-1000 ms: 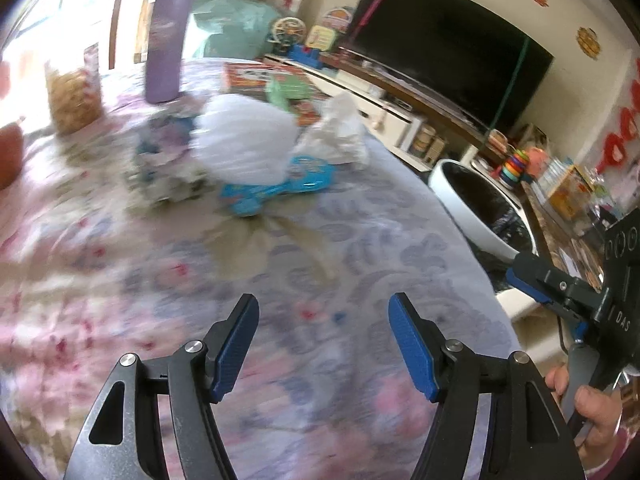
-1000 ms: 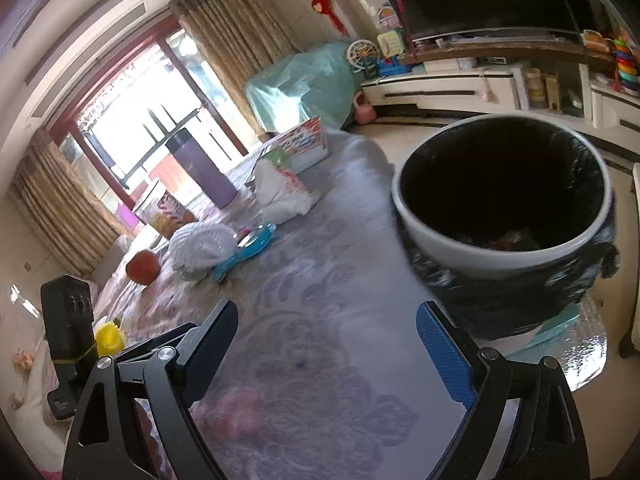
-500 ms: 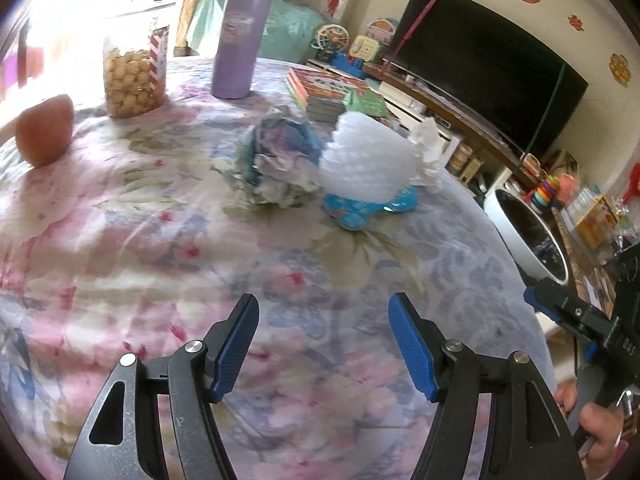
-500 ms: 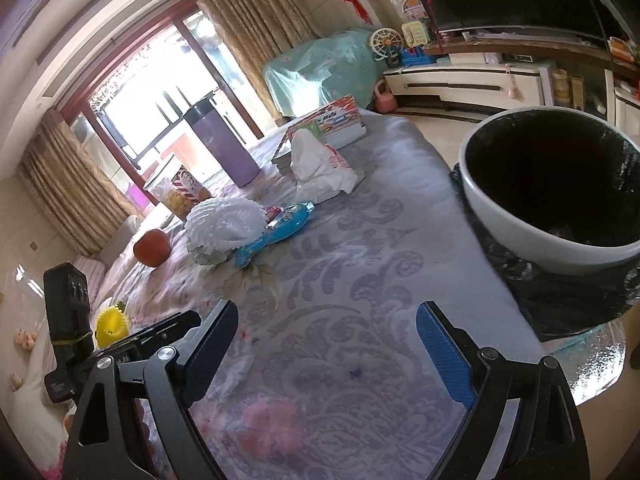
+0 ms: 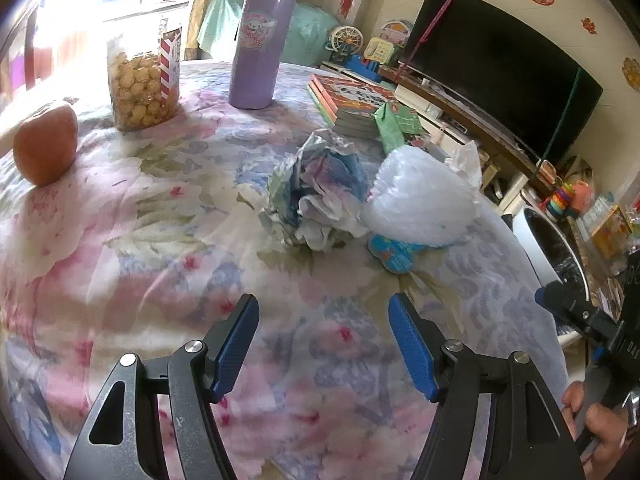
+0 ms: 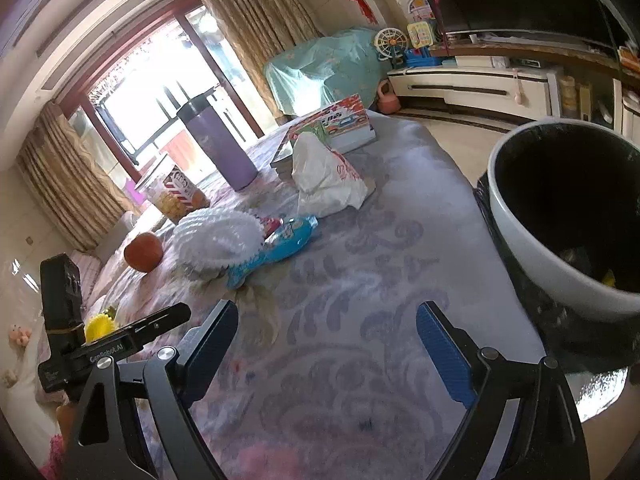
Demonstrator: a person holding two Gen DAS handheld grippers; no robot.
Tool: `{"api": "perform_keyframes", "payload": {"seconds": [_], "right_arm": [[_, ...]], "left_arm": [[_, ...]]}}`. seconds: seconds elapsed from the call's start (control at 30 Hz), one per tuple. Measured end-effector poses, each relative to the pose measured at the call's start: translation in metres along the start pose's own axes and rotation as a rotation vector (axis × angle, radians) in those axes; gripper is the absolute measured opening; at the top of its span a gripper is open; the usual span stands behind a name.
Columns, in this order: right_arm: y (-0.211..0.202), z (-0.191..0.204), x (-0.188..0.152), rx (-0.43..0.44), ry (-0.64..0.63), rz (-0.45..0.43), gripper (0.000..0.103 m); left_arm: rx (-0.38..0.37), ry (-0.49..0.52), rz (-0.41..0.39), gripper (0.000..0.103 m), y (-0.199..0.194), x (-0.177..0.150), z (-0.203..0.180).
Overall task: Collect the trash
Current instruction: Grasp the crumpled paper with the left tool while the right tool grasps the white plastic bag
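Left tool (image 5: 323, 334) held over the flowered counter (image 5: 120, 240), jaws apart with nothing between them; crumpled paper (image 5: 320, 196) at 12 o'clock, well ahead. White foam net (image 5: 420, 200) touching its right side, lying on a blue wrapper (image 5: 394, 254). Right tool (image 6: 326, 340) spread wide, also empty. White plastic bag (image 6: 326, 178) at 12 o'clock beside the books (image 6: 344, 124). Black-lined trash bin (image 6: 560, 216) at 2 o'clock, off the counter edge. Apple (image 5: 46, 144), snack jar (image 5: 142, 80) and purple tumbler (image 5: 260, 40) toward 10 to 11 o'clock.
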State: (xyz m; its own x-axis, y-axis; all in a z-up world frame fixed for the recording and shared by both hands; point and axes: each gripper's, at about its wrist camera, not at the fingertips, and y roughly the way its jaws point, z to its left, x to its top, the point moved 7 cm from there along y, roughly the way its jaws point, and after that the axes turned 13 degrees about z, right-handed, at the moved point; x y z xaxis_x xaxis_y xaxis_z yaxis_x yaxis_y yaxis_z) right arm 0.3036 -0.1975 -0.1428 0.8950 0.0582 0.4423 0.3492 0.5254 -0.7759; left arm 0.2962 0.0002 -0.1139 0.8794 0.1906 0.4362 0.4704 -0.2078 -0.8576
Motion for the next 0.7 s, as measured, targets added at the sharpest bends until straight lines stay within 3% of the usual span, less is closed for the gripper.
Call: {"api": "perform_keyframes", "payload": {"seconds": [0.6, 0.7], "right_arm": [[0.057, -0.006, 0.080, -0.055, -0.045, 0.003, 0.091], [0.067, -0.009, 0.087, -0.057, -0.044, 0.007, 0.085]], "left_arm": [[-0.004, 0.075, -0.010, 0.064, 0.037, 0.050, 0.009], [-0.031, 0.077, -0.002, 0.040, 0.044, 0.053, 0.009]]}}
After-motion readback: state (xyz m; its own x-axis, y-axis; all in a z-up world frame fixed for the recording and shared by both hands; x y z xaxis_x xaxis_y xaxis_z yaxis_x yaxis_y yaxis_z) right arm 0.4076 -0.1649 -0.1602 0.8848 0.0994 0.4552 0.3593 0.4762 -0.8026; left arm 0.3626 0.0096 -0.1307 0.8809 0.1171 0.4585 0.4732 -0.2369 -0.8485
